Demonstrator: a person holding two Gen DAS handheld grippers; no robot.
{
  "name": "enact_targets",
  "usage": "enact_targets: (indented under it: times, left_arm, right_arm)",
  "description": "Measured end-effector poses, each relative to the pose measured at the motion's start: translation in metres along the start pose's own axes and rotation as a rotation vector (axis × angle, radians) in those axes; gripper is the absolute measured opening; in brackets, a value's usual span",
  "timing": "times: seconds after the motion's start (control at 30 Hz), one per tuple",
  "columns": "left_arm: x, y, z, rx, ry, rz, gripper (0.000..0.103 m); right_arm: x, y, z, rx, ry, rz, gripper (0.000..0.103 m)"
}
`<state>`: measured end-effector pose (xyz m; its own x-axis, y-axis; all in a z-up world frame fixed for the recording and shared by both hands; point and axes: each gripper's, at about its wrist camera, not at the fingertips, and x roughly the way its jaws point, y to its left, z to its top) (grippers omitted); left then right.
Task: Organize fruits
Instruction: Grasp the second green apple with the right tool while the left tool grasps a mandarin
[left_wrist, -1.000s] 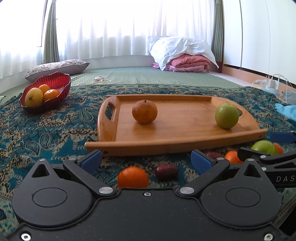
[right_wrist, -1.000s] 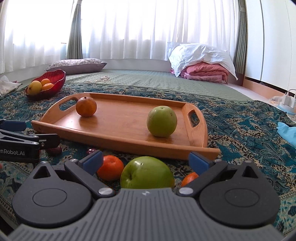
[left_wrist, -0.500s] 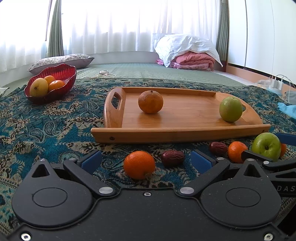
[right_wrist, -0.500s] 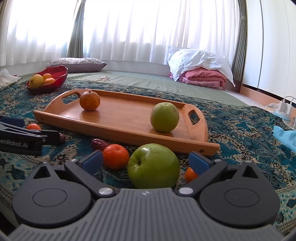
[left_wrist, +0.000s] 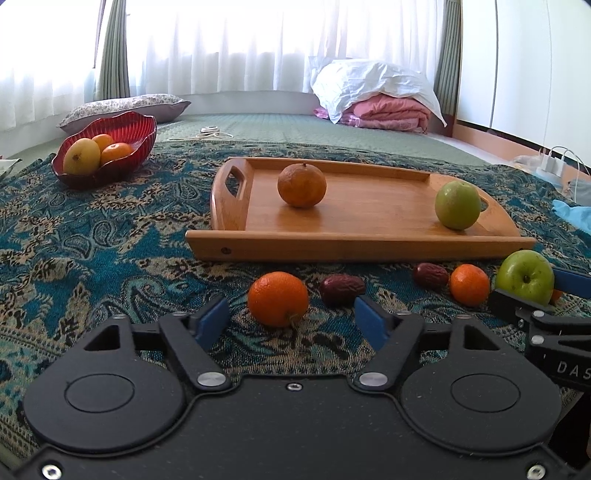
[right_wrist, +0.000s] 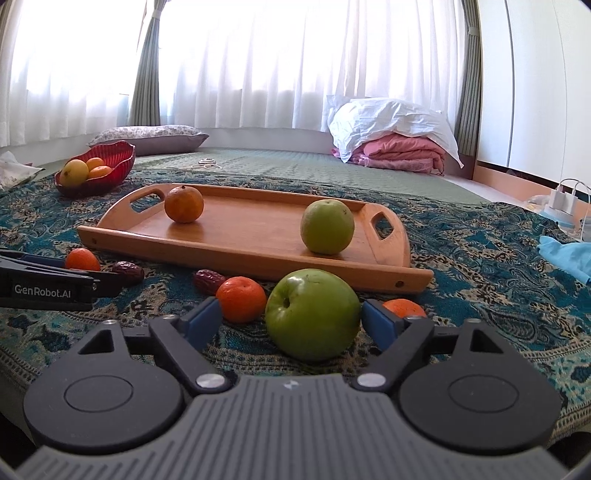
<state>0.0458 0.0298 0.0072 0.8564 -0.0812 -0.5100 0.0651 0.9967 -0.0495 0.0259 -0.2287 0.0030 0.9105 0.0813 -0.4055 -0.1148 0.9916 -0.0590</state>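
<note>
A wooden tray (left_wrist: 354, 243) (right_wrist: 258, 266) on the patterned cloth holds a dull orange (left_wrist: 301, 184) (right_wrist: 184, 204) and a green fruit (left_wrist: 457, 205) (right_wrist: 327, 226). In front of the tray lie a mandarin (left_wrist: 277, 298) (right_wrist: 82, 259), two dates (left_wrist: 341, 289) (left_wrist: 429, 275), a second mandarin (left_wrist: 469, 284) (right_wrist: 241, 299), a green apple (left_wrist: 524, 276) (right_wrist: 312, 319) and a third mandarin (right_wrist: 403, 307). My left gripper (left_wrist: 291, 319) is open, its jaws on either side of the first mandarin. My right gripper (right_wrist: 291, 321) is open around the green apple.
A red bowl (left_wrist: 107, 147) (right_wrist: 98, 168) with several fruits stands at the far left. A pillow (left_wrist: 125, 107), folded bedding (left_wrist: 384, 96) and a charger with cable (left_wrist: 554, 162) lie beyond the cloth. A blue cloth (right_wrist: 565, 254) lies at the right.
Both grippers have pulled back and risen a little from the tray. The mandarin and the green apple now show more fully, farther out between the open fingers.
</note>
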Motion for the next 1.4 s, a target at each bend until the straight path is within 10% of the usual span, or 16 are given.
enact_targets:
  times: [0.17,1.1,1.4]
  left_arm:
    - [-0.001,0.000,-0.001,0.006,0.002,0.019,0.055]
    - [0.007,0.001,-0.004,-0.022,-0.015,0.038,0.054]
    - [0.004,0.004,-0.004,-0.017,-0.038,0.049,0.033]
  right_arm:
    - [-0.001,-0.004,-0.004,0.018,0.004,-0.040,0.066]
    - [0.028,-0.006,-0.007,0.053,0.052,-0.052,0.063]
    - [0.029,-0.006,-0.007,0.049,0.049,-0.051,0.062]
